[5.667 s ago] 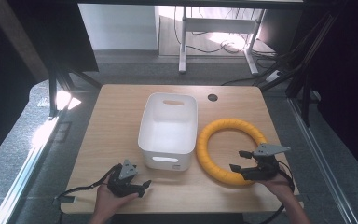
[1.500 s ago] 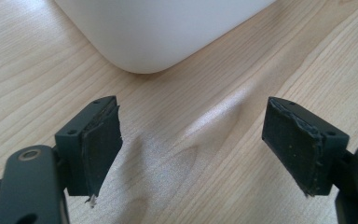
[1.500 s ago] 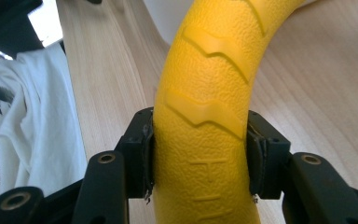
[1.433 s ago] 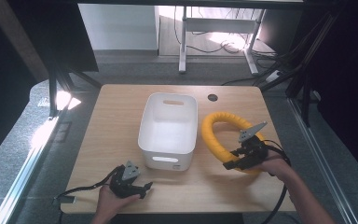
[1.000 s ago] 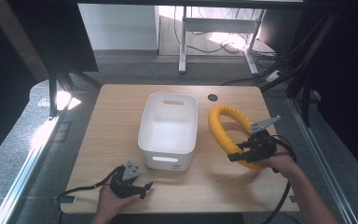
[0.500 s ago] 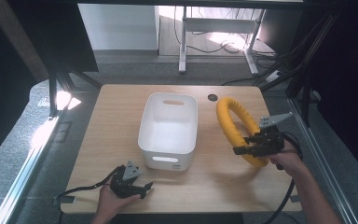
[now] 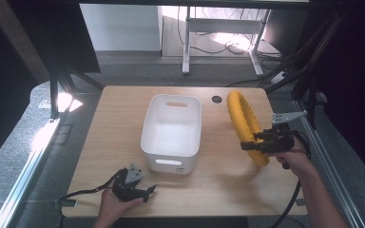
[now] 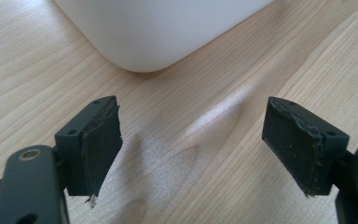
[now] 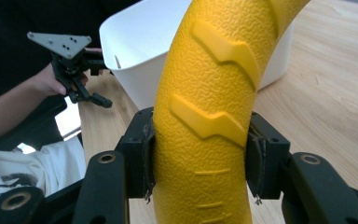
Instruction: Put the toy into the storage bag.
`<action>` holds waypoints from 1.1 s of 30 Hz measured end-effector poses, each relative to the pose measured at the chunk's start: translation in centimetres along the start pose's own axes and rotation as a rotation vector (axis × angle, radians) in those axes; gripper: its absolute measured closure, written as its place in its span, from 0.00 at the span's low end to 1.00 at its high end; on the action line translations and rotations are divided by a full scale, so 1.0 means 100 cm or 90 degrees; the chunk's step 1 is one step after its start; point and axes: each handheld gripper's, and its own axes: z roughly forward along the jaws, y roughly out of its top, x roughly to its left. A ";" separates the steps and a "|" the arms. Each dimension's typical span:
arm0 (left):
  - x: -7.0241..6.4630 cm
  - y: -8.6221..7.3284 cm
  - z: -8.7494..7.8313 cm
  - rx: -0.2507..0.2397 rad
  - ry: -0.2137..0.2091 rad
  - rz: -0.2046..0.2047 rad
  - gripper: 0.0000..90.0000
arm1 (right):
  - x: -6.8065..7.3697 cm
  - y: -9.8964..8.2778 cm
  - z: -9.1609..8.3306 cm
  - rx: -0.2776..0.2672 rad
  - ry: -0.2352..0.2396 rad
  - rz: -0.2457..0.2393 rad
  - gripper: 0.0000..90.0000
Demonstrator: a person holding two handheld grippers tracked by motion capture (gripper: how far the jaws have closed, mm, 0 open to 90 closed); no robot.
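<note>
Gripped the yellow ring (image 7: pixel 245 124) at right of centre in the high view with the right gripper (image 7: pixel 248 145), jaws clamped on its lower arc, ring stood up on edge beside the white bin (image 7: pixel 173 132). Rested the left gripper (image 7: pixel 147 192) low at lower left on the wooden table (image 7: pixel 100 142), jaws spread wide and empty, near the bin's front corner.

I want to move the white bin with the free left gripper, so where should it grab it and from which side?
Probably the near short wall of the white bin, at its handle slot. The left gripper sits open just in front of it; come from the person's side, one jaw through the slot, one over the rim.
</note>
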 end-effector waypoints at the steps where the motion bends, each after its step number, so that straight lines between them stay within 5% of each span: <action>1: 0.000 0.000 0.000 0.000 0.000 0.000 0.22 | 0.000 0.000 -0.001 -0.006 0.000 0.001 0.57; 12: 0.000 0.000 0.000 0.002 0.000 0.001 0.22 | 0.001 0.006 -0.006 -0.065 0.008 0.002 0.57; 33: 0.000 0.000 0.001 0.000 -0.001 -0.001 0.22 | 0.007 0.018 -0.004 -0.114 0.024 -0.008 0.57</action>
